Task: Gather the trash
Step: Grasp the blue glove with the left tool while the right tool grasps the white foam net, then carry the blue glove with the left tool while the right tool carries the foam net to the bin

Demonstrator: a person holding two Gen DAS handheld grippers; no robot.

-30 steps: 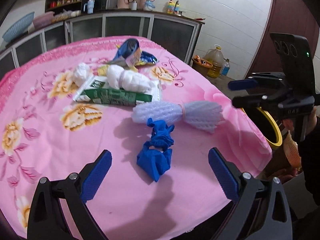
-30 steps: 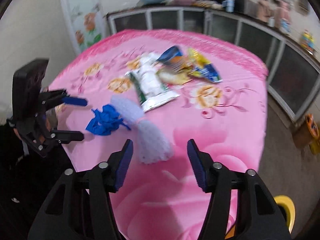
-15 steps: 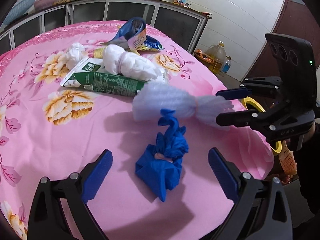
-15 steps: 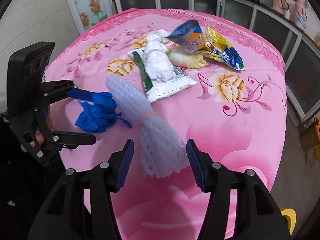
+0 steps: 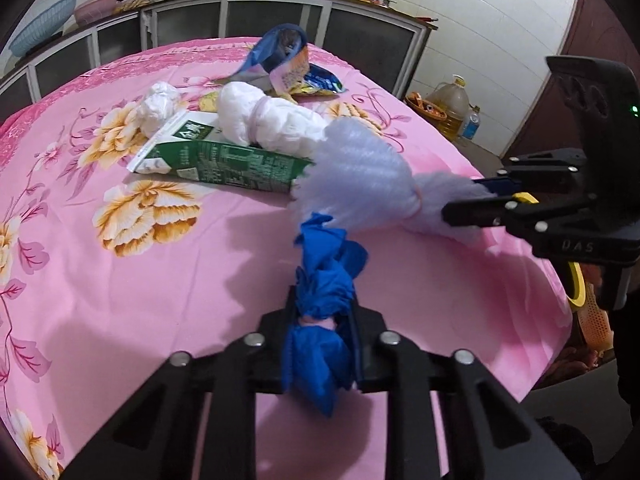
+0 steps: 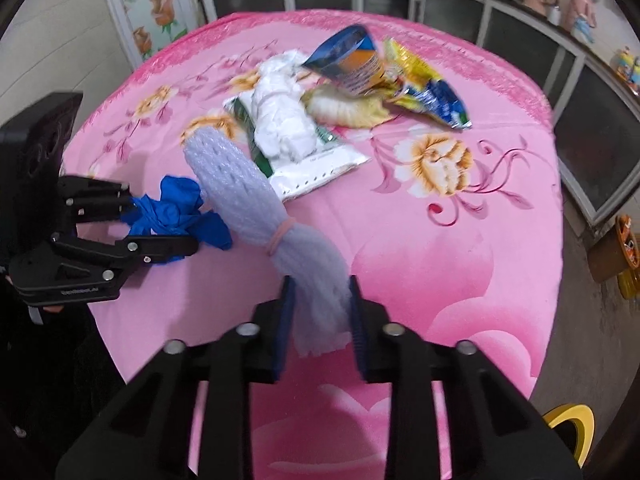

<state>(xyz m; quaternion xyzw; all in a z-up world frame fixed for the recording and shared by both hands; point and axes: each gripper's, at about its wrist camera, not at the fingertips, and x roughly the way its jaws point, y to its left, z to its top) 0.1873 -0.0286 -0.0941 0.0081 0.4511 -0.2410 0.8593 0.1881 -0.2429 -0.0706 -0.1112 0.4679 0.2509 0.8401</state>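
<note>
A crumpled blue glove point(image 5: 324, 304) lies near the front of the pink flowered tablecloth point(image 5: 120, 280), and my left gripper point(image 5: 320, 332) is shut on its near end. To its right lies a pale lilac foam net point(image 5: 360, 176) tied with a pink band; my right gripper point(image 6: 318, 316) is shut on that net's near end point(image 6: 320, 304). In the right wrist view the left gripper point(image 6: 160, 232) pinches the blue glove point(image 6: 176, 212). Behind lie a green milk carton point(image 5: 224, 160), a white tied bag point(image 5: 268, 120), a white wad point(image 5: 158, 106) and blue and yellow snack wrappers point(image 6: 400, 76).
A yellow-rimmed bin point(image 6: 568, 424) stands on the floor beside the table's right edge. An oil jug point(image 5: 452, 108) and a small basket point(image 5: 424, 106) sit on the floor by the tiled wall. Cabinets point(image 5: 240, 16) run behind the table.
Both grippers came down and forward to the table, then closed: the left on the blue glove, the right on the foam net's end.
</note>
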